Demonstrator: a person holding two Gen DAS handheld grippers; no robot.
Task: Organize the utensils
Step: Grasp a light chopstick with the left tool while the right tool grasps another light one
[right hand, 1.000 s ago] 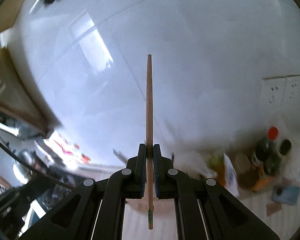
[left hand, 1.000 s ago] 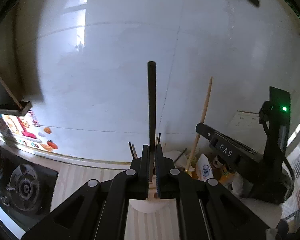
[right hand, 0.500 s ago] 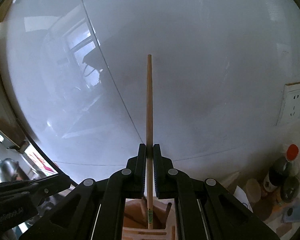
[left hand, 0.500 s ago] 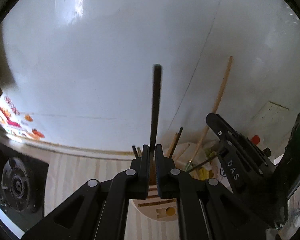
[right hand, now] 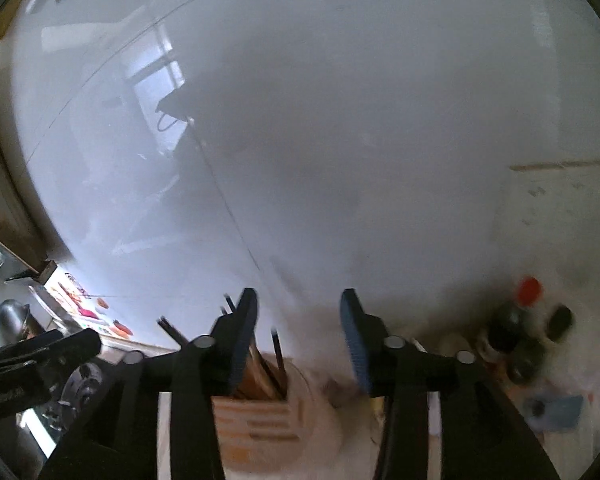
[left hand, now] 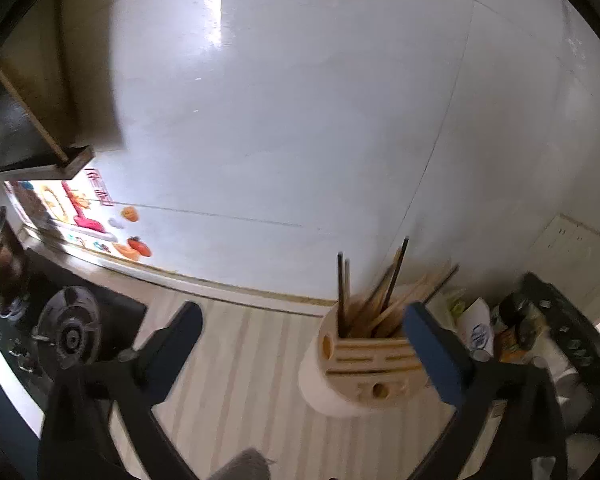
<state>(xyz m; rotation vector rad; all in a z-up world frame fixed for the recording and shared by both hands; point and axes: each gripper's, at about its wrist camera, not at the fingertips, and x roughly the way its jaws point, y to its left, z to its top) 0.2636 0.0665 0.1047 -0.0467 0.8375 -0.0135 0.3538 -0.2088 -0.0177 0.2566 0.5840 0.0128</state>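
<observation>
A round wooden utensil holder [left hand: 364, 364] stands on the striped counter, full of several black and wooden chopsticks [left hand: 380, 300]. My left gripper [left hand: 304, 328] is wide open and empty, its right finger [left hand: 432, 348] just right of the holder. In the right wrist view the same holder [right hand: 268, 416] sits low under my right gripper [right hand: 298, 340], which is open and empty, with chopstick tips [right hand: 278, 346] rising between its fingers. The left gripper's body [right hand: 32, 360] shows at the left edge there.
A gas burner [left hand: 70, 334] and a kettle [right hand: 4, 322] lie at the left. Bottles, one with a red cap [right hand: 528, 292], and packets [left hand: 476, 332] crowd the right. The white tiled wall [left hand: 300, 120] is close behind. A cabinet edge [left hand: 40, 132] hangs upper left.
Both grippers have opened and let go of their chopsticks, the black one and the wooden one, which now stand in the holder. Both views have shifted and blur slightly.
</observation>
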